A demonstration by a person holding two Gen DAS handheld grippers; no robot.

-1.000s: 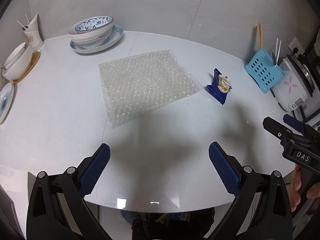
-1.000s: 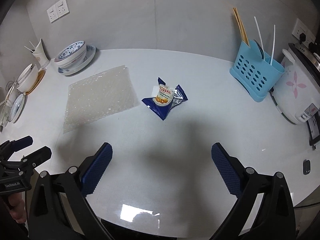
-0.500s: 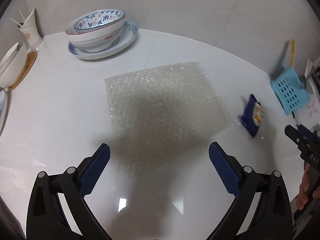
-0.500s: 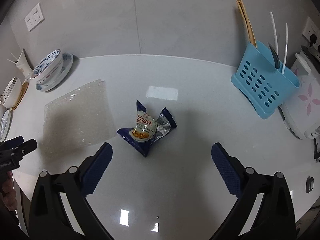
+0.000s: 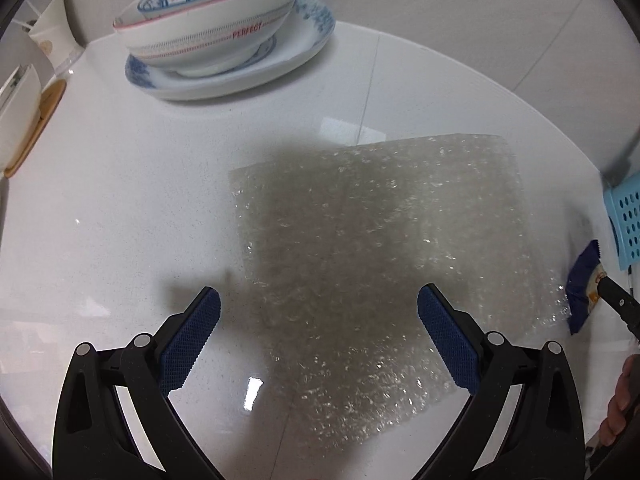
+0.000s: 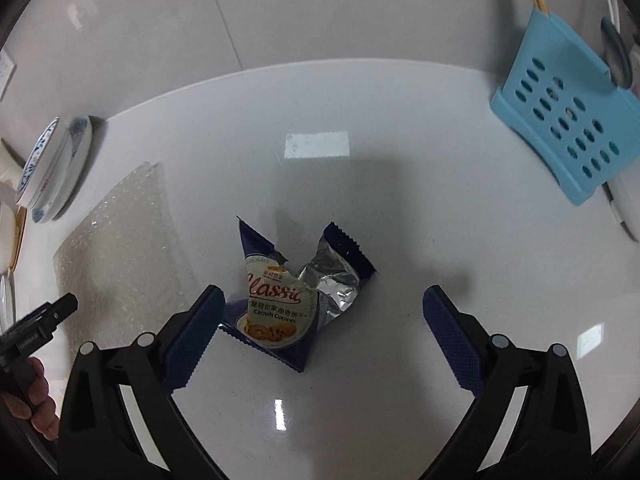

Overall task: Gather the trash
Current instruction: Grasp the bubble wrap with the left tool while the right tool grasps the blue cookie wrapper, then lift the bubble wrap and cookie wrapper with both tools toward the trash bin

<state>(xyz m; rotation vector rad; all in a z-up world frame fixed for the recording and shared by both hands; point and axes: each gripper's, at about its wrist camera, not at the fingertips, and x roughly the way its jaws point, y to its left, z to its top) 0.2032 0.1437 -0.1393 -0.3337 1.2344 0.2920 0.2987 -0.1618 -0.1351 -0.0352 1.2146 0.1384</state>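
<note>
A white, glossy tabletop (image 5: 120,208) runs up to a pale tiled wall, and both pieces of trash lie on it uncollected. The sheet of bubble wrap (image 5: 380,260) lies flat in the middle of the tabletop, well short of the stacked blue-and-white bowls on a plate (image 5: 224,36) by the back edge. The left tool (image 5: 318,336) hangs over the near part of the sheet, spread wide and holding nothing. The torn blue cookie wrapper (image 6: 296,296), silver lining showing, lies just right of the sheet, with the blue utensil caddy (image 6: 560,120) well apart toward the back right edge. The right tool (image 6: 322,336) is also spread wide and empty, its left pad just beside the wrapper's left corner. By my reading the task is at its start: nothing is gripped, both grasps are still to be made, and no bin is in view.
</note>
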